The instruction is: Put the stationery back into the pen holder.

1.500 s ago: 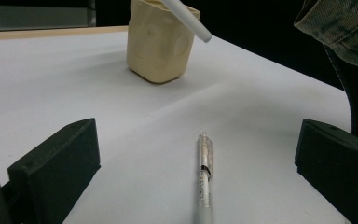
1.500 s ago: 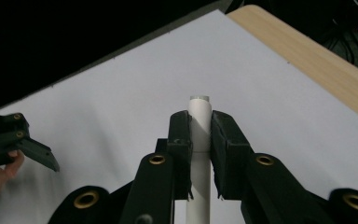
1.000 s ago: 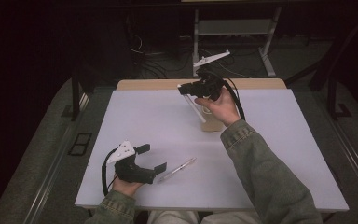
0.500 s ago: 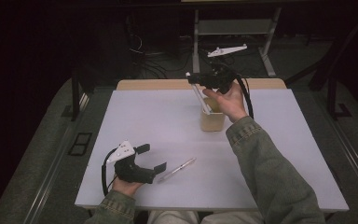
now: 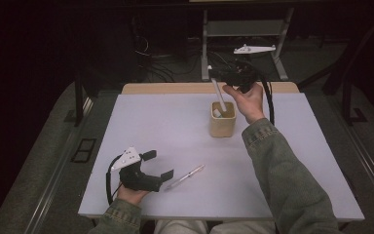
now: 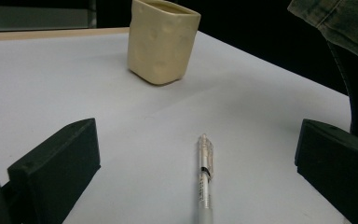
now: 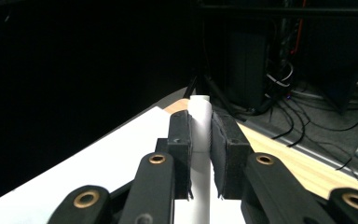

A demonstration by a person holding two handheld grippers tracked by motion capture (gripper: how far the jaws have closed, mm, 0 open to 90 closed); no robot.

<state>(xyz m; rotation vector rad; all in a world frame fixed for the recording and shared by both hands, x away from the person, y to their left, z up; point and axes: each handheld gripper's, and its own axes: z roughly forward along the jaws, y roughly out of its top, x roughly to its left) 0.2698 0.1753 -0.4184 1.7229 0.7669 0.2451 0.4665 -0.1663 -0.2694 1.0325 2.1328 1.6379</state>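
While the right gripper [image 5: 222,78] stays clamped on the white pen [image 5: 218,96], its lower end sits inside the beige cup [image 5: 222,126].
Risk: the pen is tilted; a sideways pull could lever the cup over on the counter [image 5: 151,122]. Left gripper [image 5: 158,165], jaws apart, rests at the near left around the clear pen [image 5: 185,176] without touching it.

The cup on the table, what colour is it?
The cup is pale cream-yellow with a dimpled surface, clearest in the left gripper view.
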